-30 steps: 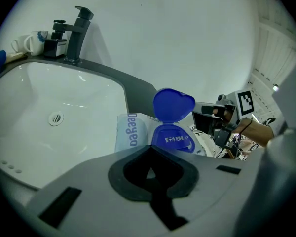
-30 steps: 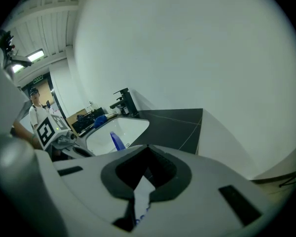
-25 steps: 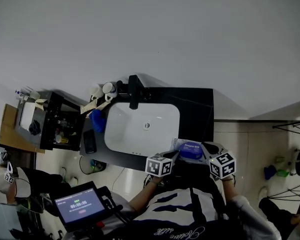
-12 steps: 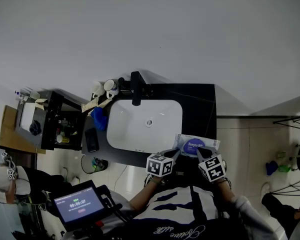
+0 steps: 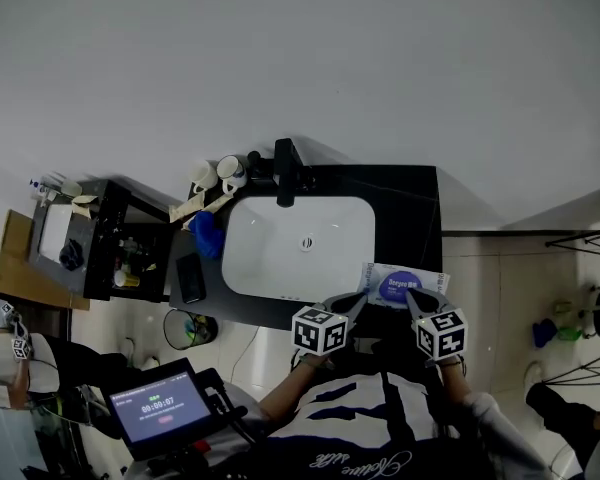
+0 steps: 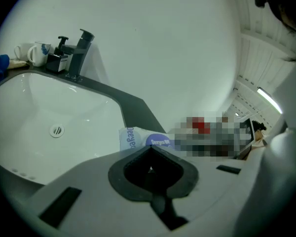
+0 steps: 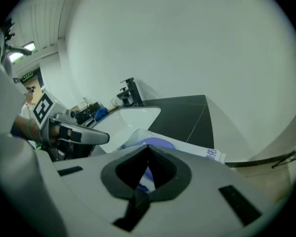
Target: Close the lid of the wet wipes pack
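The wet wipes pack (image 5: 405,280) lies flat on the black counter (image 5: 410,218), right of the basin, with a round blue lid (image 5: 398,286) on top. The head view is too coarse to show how the lid sits. My right gripper (image 5: 412,294) is shut, its tip over the lid's near right edge. My left gripper (image 5: 362,297) is shut too, its tip at the pack's left end. In the left gripper view the pack (image 6: 130,138) and lid (image 6: 160,142) peek over the closed jaws. The right gripper view has the lid (image 7: 158,143) just beyond the tip, with the left gripper (image 7: 96,137) to its left.
A white basin (image 5: 300,243) with a black faucet (image 5: 285,173) fills the counter's middle. Two mugs (image 5: 215,173), a blue cloth (image 5: 205,233) and a dark flat object (image 5: 188,278) sit at its left. A dark shelf unit (image 5: 110,253) and a tablet showing a timer (image 5: 160,405) are further left.
The right gripper has come in from beside the pack, so its tip now lies over the blue lid. The left gripper stays at the pack's left end.
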Demonstrator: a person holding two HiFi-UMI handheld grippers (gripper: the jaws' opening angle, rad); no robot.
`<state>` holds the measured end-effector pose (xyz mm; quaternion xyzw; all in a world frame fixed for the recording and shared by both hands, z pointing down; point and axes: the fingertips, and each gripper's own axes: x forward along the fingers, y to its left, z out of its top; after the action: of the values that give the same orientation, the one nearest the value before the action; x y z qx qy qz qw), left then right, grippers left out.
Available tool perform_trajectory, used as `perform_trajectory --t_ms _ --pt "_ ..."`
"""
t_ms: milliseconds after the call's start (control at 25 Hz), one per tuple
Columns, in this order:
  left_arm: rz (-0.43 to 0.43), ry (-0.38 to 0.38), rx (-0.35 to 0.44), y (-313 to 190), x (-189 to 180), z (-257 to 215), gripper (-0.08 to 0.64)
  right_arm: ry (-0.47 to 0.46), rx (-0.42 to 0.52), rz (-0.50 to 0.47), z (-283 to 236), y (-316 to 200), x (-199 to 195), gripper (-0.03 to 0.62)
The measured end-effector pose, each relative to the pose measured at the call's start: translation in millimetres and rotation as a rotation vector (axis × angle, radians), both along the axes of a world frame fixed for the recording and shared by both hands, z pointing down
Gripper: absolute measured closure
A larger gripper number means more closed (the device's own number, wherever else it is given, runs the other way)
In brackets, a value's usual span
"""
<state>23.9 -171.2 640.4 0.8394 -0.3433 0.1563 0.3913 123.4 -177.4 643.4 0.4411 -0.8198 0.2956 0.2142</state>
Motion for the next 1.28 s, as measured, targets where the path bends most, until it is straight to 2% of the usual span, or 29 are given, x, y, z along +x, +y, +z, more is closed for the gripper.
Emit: perform_trajectory --t_ms 240,440,640,840,1000,1280 --pt "0.014 0.146 0.088 -1.7 -7.7 -54.3 0.559 -0.072 0.103 0.130 -46.9 6.4 -13.0 0.594" --pt "0.054 0.246 0.161 0.4 -29.9 -99.3 0.560 -0.124 0.177 0.222 -86.5 19.6 -45.9 0.594" --pt "0.138 0.265 0.235 22.6 -34.7 -106.1 0.560 -0.141 0.263 0.306 -96.9 49.0 -59.4 0.594" --pt "0.235 0.315 0.213 41.2 -45.6 -115.1 0.560 -0.087 0.292 0.409 -109.4 70.6 -79.1 0.594" --pt "0.309 0.344 0.204 61.7 -38.6 -122.3 0.560 -0.045 0.317 0.476 -120.3 88.4 -77.6 0.594" --pt "0.368 0.353 0.226 95.1 -28.5 -130.8 0.560 -0.056 0.349 0.504 -132.0 118.9 -71.8 0.594"
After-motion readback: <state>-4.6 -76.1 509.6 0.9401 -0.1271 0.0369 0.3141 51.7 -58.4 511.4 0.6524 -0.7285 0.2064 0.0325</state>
